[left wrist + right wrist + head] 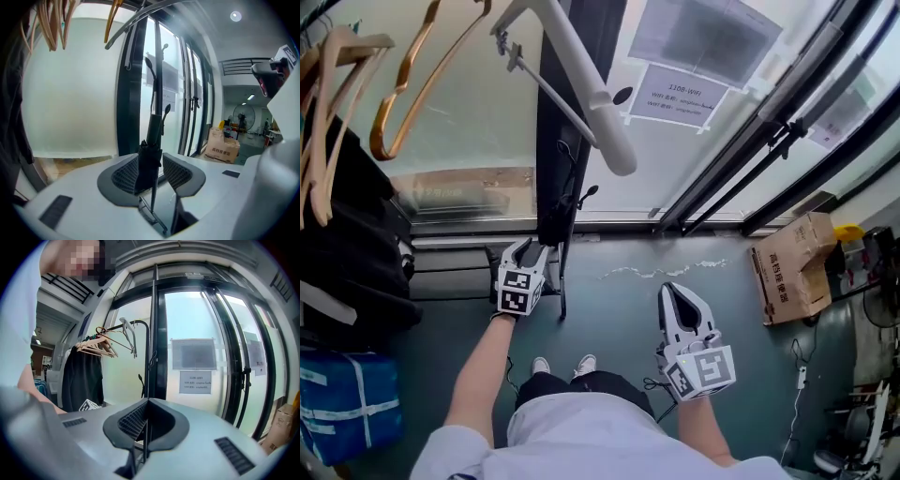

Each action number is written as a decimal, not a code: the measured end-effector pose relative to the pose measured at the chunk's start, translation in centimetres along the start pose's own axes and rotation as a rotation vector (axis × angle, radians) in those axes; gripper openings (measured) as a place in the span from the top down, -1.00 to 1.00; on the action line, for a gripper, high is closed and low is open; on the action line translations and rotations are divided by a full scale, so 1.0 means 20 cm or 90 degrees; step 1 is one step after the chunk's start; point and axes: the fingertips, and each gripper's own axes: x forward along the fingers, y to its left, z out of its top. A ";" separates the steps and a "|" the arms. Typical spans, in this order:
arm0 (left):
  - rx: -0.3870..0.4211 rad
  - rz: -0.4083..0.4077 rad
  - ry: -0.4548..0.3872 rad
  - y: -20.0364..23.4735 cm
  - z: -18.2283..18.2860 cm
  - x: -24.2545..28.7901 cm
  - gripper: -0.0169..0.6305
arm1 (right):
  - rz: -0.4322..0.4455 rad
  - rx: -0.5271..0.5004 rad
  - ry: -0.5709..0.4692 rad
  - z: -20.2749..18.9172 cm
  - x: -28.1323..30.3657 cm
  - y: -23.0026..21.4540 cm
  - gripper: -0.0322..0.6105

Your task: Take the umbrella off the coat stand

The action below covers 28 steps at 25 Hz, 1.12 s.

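Left gripper view: umbrella (150,136) sits between jaws of hand-held gripper (151,156).

I see white shells on left gripper (525,247) and right gripper (674,292), dark grey ribbed pads (124,176), and a black-and-white marker cube (517,291) each. Wearer: pale grey short-sleeved shirt (581,442), dark shorts (581,386), white shoes (542,366).

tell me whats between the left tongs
A folded black umbrella stands upright between the open left tongs, with the coat stand's thin pole behind it. Its lower end is hidden under the tongs' body.
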 end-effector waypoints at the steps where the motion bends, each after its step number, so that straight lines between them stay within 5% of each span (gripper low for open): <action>1: -0.002 -0.009 0.008 0.01 -0.02 0.05 0.42 | 0.006 -0.003 0.004 -0.01 0.01 0.01 0.85; 12: 0.072 -0.095 0.069 0.09 -0.24 0.54 -0.19 | 0.046 -0.036 0.001 -0.17 0.10 0.11 0.84; 18: 0.060 -0.169 0.043 0.06 -0.33 0.67 -0.35 | 0.064 -0.053 0.010 -0.33 0.14 0.15 0.84; 24: 0.116 -0.265 0.054 0.02 -0.36 0.76 -0.41 | 0.075 -0.079 0.016 -0.40 0.20 0.19 0.84; 28: 0.131 -0.281 0.060 -0.05 -0.44 0.81 -0.41 | 0.080 -0.087 0.030 -0.45 0.21 0.17 0.84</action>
